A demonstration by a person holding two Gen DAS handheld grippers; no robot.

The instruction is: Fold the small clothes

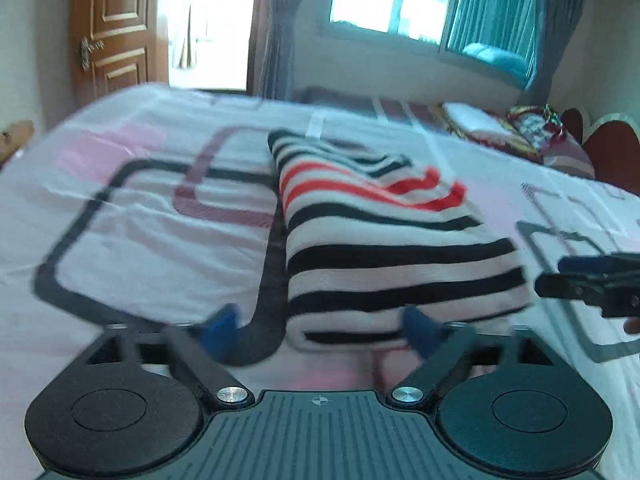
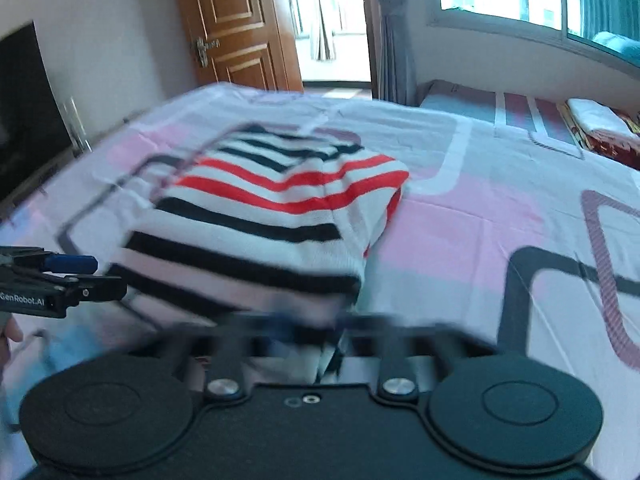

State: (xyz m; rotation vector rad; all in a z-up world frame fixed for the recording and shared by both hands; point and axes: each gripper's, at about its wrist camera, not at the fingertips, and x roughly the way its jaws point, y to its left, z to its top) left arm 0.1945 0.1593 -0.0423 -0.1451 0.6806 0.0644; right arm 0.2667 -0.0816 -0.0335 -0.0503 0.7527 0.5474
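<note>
A folded striped garment (image 1: 384, 256), white with black and red bands, lies on the bed. In the left wrist view my left gripper (image 1: 320, 330) stands wide open at its near edge. The blue pads (image 1: 220, 328) flank the near corner without pressing on it. My right gripper (image 1: 568, 276) comes in from the right edge, beside the garment, with nothing seen in it. In the right wrist view the garment (image 2: 260, 216) lies just ahead of the right gripper (image 2: 316, 322). Its fingers are blurred but spread apart. The left gripper (image 2: 80, 276) shows at the left edge.
The bed sheet (image 1: 140, 240) is pink and white with dark looped lines. Pillows and a red patterned blanket (image 1: 532, 128) lie at the far right by the headboard. A wooden door (image 2: 236, 20), a curtain and a window stand beyond the bed. A dark screen (image 2: 24, 120) is at left.
</note>
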